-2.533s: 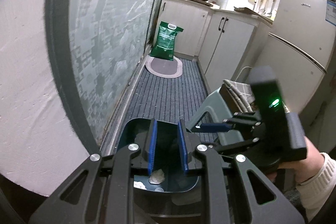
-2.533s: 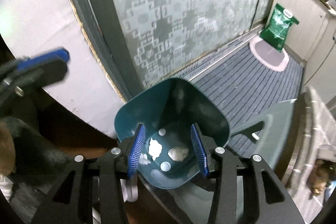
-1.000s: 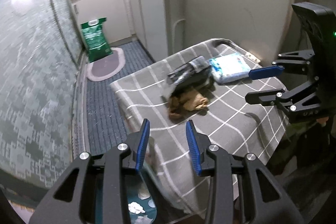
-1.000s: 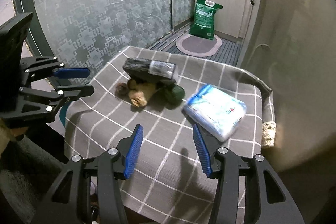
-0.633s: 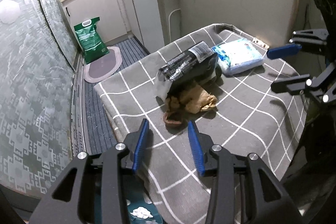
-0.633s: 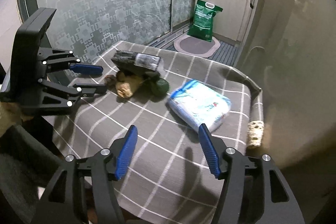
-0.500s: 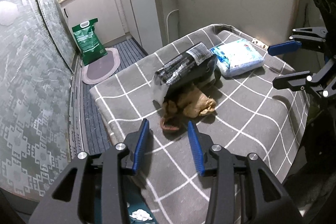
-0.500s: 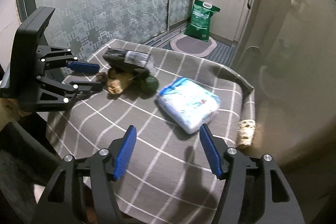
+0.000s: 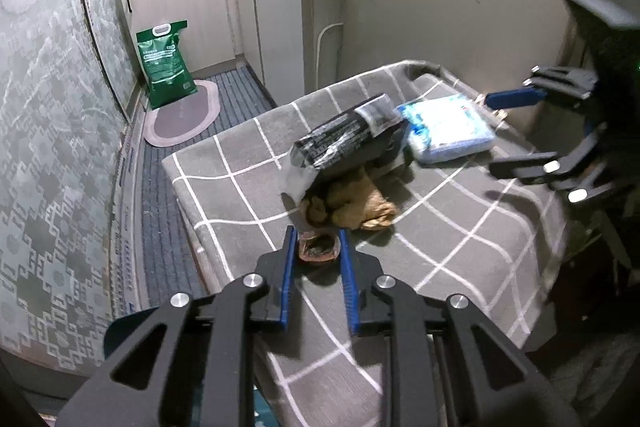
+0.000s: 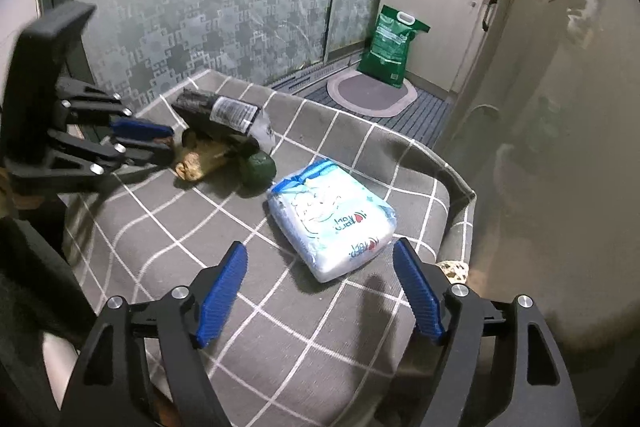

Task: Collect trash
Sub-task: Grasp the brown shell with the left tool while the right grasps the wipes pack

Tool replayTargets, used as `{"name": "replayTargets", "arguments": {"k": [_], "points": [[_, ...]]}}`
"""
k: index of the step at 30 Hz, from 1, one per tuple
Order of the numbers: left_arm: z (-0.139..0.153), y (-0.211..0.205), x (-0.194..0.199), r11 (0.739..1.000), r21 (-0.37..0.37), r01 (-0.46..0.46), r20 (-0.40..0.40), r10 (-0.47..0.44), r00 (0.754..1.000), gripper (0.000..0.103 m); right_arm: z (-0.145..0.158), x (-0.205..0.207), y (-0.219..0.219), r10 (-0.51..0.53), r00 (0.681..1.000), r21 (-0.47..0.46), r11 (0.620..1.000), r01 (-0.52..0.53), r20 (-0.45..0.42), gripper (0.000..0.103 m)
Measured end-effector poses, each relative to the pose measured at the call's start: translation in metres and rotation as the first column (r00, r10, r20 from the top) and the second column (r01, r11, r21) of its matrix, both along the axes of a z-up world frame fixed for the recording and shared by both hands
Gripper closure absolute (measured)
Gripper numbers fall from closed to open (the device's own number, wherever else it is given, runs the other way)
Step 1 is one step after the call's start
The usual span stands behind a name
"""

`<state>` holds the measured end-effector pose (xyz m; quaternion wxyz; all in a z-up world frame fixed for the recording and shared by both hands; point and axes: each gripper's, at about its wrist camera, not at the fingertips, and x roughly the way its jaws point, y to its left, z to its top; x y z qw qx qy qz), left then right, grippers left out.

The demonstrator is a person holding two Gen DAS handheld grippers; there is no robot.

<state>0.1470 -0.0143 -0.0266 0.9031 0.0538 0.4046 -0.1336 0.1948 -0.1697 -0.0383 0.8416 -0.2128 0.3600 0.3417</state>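
Observation:
On the grey checked cloth of the table (image 9: 440, 247) lie a black wrapper (image 9: 344, 139), crumpled brown paper (image 9: 352, 203), a small brown husk (image 9: 318, 251) and a blue-white tissue pack (image 9: 448, 135). My left gripper (image 9: 317, 241) is closing, and its pads press the husk from both sides. The right wrist view shows the left gripper (image 10: 171, 143) beside the brown paper (image 10: 204, 157), with a green round thing (image 10: 260, 167) under the wrapper (image 10: 224, 111). My right gripper (image 10: 320, 249) is opening wide just short of the tissue pack (image 10: 332, 223), and its pads touch nothing.
A teal bin (image 9: 128, 331) stands on the floor below the table's left edge. A green bag (image 9: 166, 63) and an oval mat (image 9: 182, 115) lie on the striped floor by the white cabinets (image 9: 276, 7). A patterned glass door (image 10: 200, 7) runs along one side, and a fridge (image 10: 560, 147) along the other.
My left gripper has come forward and down onto the brown husk, and its jaws have narrowed around it. The right gripper's jaws have widened as it drew closer to the tissue pack.

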Motion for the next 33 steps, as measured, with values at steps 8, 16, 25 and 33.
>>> {"name": "replayTargets", "arguments": {"k": [8, 16, 25, 33], "points": [[0.009, -0.005, -0.012, 0.993, -0.122, 0.002, -0.039, -0.006, 0.999, 0.081, 0.0, 0.01, 0.017, -0.013, 0.999, -0.073, 0.997, 0.015, 0.031, 0.015], [0.019, -0.001, -0.018, 0.987, -0.159, 0.015, -0.02, -0.018, 1.0, 0.08, -0.002, 0.036, 0.027, -0.019, 0.998, -0.073, 0.997, 0.015, -0.053, 0.014], [0.025, 0.018, -0.024, 0.982, -0.187, -0.006, -0.02, 0.002, 1.0, 0.08, -0.013, 0.046, 0.032, -0.032, 0.993, -0.046, 0.999, 0.027, -0.113, 0.013], [0.028, 0.039, -0.032, 0.979, -0.198, -0.04, -0.011, 0.039, 0.999, 0.08, -0.013, 0.04, 0.034, -0.022, 0.992, -0.025, 0.999, 0.019, -0.127, 0.021]]}}
